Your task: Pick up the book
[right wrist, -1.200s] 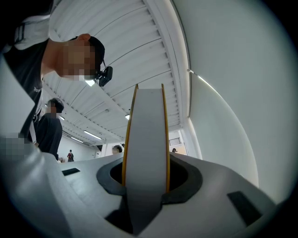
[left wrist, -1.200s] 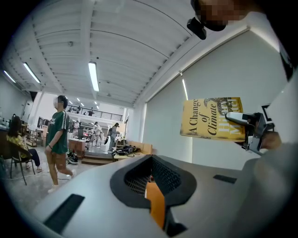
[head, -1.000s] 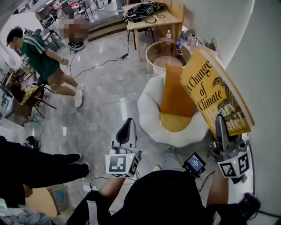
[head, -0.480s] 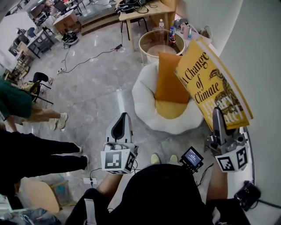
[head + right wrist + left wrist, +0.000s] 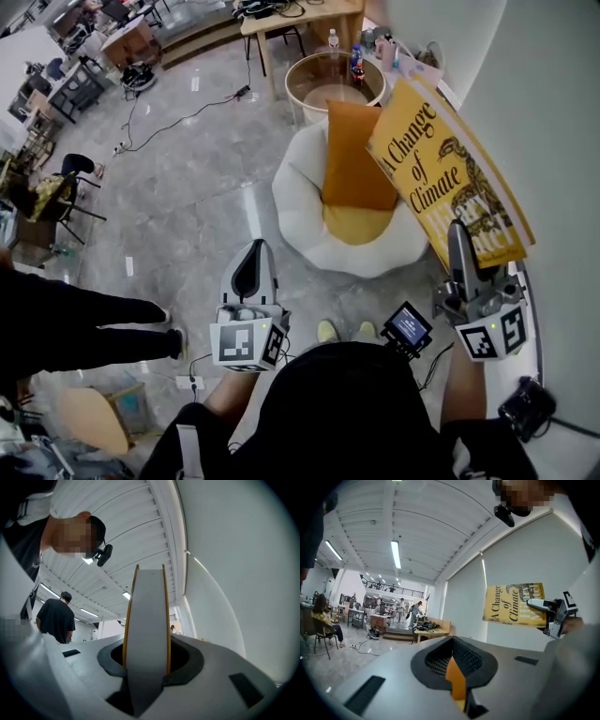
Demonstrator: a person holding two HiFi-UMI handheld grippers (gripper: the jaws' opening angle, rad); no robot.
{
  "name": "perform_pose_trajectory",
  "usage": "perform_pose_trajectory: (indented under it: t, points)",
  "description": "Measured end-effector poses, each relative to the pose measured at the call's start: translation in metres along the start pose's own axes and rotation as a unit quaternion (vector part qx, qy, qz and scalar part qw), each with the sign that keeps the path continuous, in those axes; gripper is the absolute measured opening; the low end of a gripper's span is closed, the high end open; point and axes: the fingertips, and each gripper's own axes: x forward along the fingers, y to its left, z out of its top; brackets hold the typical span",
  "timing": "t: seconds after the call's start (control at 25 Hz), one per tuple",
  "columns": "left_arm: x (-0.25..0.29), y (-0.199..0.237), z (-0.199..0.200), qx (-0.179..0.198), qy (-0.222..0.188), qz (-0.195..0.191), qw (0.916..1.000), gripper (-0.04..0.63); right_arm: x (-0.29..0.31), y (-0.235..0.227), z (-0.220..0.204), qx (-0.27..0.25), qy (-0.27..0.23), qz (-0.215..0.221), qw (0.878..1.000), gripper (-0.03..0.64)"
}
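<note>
The book (image 5: pixel 450 178) is a large yellow paperback, held up in the air at the right, in front of the white wall. My right gripper (image 5: pixel 458 239) is shut on its lower edge, one jaw on each cover. In the right gripper view the book's white page edge (image 5: pixel 146 616) stands upright between the jaws of the right gripper (image 5: pixel 146 667). My left gripper (image 5: pixel 253 264) hangs level above the floor, left of the book, shut with nothing in it. The left gripper view shows the left gripper (image 5: pixel 457 667) low in the picture and the book's cover (image 5: pixel 513 604) at the right.
A white beanbag chair (image 5: pixel 300 202) with an orange cushion (image 5: pixel 352 164) lies on the floor below the book. Beyond it stand a round glass table (image 5: pixel 323 80) with bottles and a wooden table (image 5: pixel 300 14). A person's dark legs (image 5: pixel 84 328) reach in from the left. A cable (image 5: pixel 178 122) runs over the floor.
Both grippers and the held book have shifted a little leftward in the head view. The person in the green shirt has walked out of the picture at the left.
</note>
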Motion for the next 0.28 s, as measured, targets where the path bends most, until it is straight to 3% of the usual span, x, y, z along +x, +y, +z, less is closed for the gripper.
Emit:
perform_pose_trajectory:
  t: [0.28]
  points:
    - [0.093,0.029,0.044,-0.001,0.012,0.002,0.9999,0.012,0.101,-0.039,0.011,0.004,0.014,0.004,1.000,0.152]
